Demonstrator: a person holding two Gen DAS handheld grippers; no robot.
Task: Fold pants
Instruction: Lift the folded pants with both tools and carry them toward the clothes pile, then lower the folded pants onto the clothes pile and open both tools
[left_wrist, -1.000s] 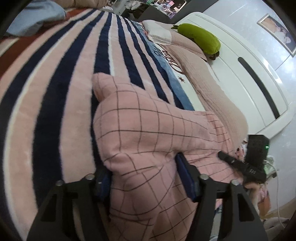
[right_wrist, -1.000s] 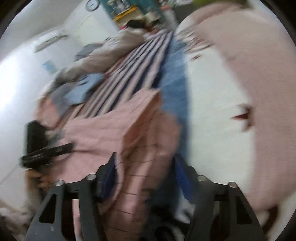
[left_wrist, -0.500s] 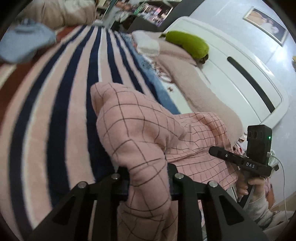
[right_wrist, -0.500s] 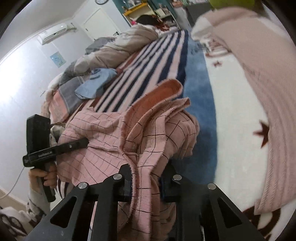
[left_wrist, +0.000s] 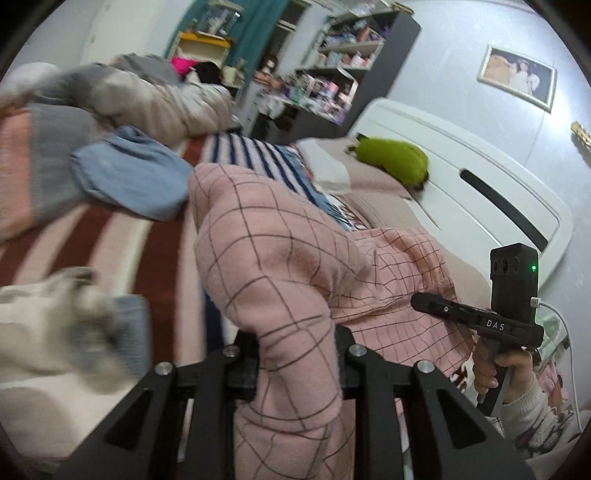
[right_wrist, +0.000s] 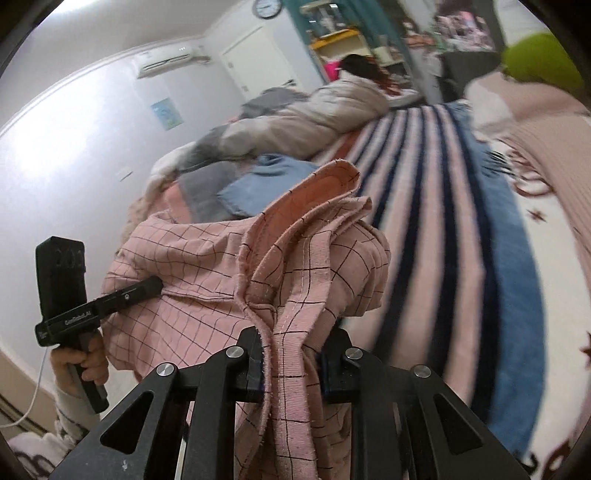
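Note:
The pink checked pants (left_wrist: 273, 266) hang in a bunch between both grippers, lifted above the striped bed. My left gripper (left_wrist: 295, 358) is shut on one thick fold of the pants. My right gripper (right_wrist: 293, 363) is shut on another bunched edge of the pants (right_wrist: 303, 280), with the plain inner side showing at the top. Each gripper shows in the other's view, held by a hand: the right gripper at the right of the left wrist view (left_wrist: 480, 321), the left gripper at the left of the right wrist view (right_wrist: 96, 306). Fabric spans between them.
The bed has a pink and navy striped blanket (right_wrist: 436, 206). A light blue garment (left_wrist: 129, 181) and a grey-pink quilt (right_wrist: 303, 118) lie at its far side. A green pillow (left_wrist: 391, 158) rests by the white headboard (left_wrist: 480, 184). A blurred pale cloth (left_wrist: 55, 325) lies near left.
Both grippers closed from open onto the pants about a second ago, then rose and tilted up, lifting the fabric off the bed. More of the room shows now.

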